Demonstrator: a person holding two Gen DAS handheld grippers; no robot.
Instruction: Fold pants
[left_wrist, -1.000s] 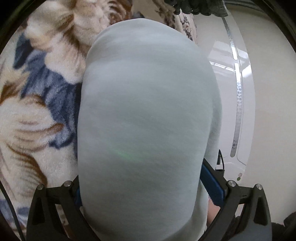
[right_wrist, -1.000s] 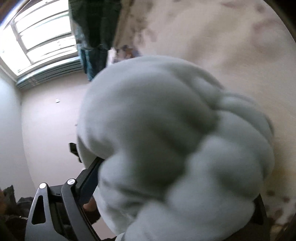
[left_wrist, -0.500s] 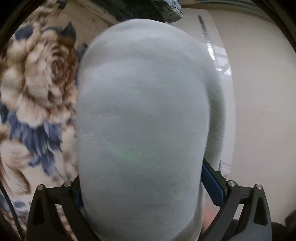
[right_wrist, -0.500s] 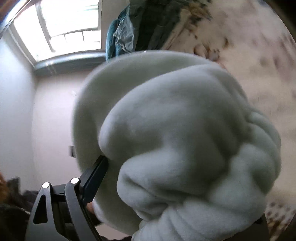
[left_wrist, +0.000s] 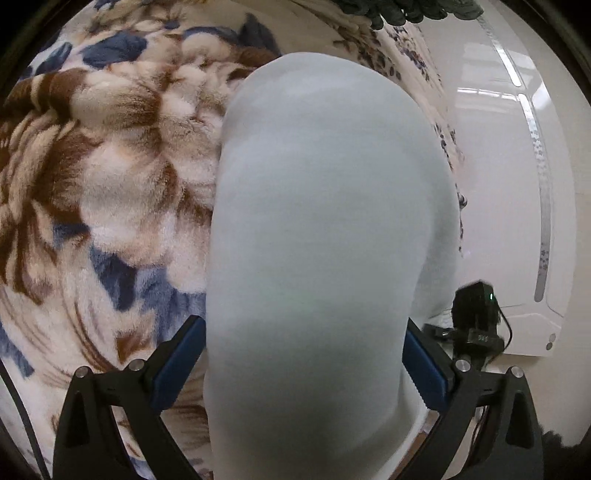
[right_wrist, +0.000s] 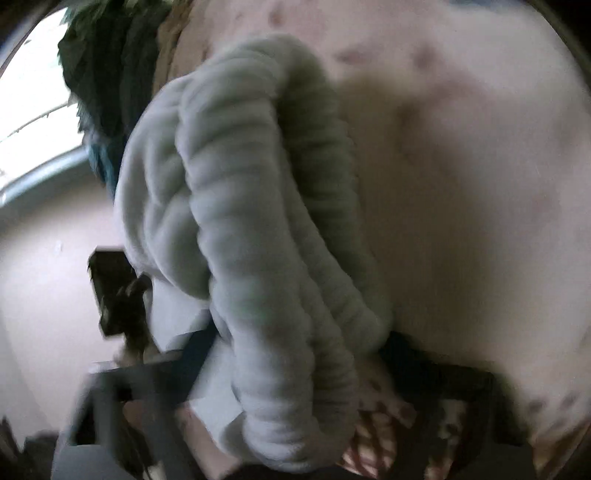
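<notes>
Since the earlier frame my right gripper (right_wrist: 291, 354) closed further on the bunched pants (right_wrist: 258, 236) at frame centre; my left gripper (left_wrist: 303, 354) clamped them too, needing even tension.

A plush blanket (left_wrist: 110, 192) with large brown, cream and blue flowers fills the left half of the left wrist view. Dark green fabric (left_wrist: 406, 11) lies at the top edge. A glossy white panel (left_wrist: 517, 184) with a silver strip occupies the right side; a small black device (left_wrist: 476, 310) showing a green light sits at lower right. The right wrist view is blurred: a bright window (right_wrist: 33, 110) at upper left, dark green cloth (right_wrist: 107, 74) beside it.
</notes>
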